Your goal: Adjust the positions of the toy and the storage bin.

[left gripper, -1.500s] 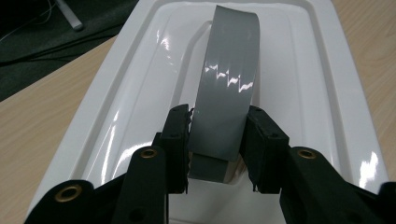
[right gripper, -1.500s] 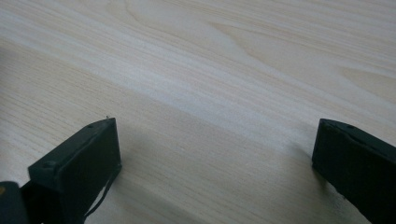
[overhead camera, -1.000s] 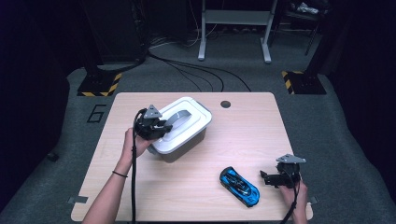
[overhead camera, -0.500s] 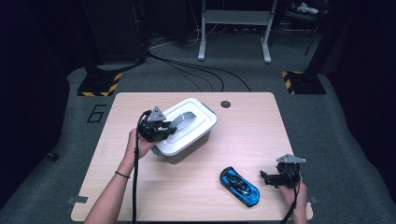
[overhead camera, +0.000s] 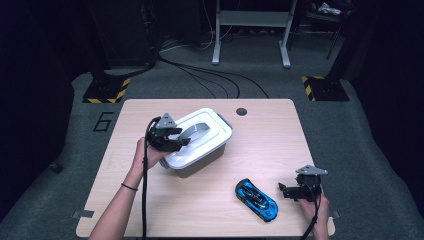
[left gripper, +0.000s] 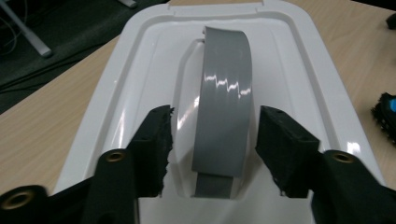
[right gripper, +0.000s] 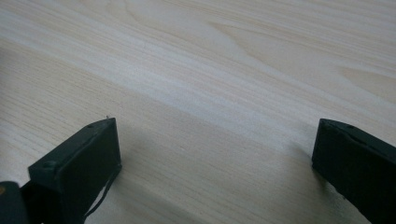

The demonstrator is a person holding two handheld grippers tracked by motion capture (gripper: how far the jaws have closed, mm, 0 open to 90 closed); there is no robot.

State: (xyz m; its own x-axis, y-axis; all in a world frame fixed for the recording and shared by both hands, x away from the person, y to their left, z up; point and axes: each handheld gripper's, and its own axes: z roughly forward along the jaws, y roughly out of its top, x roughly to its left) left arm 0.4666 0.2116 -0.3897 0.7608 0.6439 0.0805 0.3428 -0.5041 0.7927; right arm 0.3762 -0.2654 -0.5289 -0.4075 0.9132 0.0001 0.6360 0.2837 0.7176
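Left gripper (overhead camera: 172, 141), jaws just parted, hovers on an outstretched forearm; right gripper (overhead camera: 292, 192) rests low, jaws spread wide.

Right gripper (right gripper: 212, 163) jaws wide apart, low over bare light wooden tabletop (right gripper: 224, 70).

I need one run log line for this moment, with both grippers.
left gripper: open, jaws just opening, astride grey handle of white box lid | right gripper: open over table | blue toy car: untouched

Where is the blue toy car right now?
In the high view the blue toy car lies on the table's near right part, just left of the right gripper and apart from the white box.
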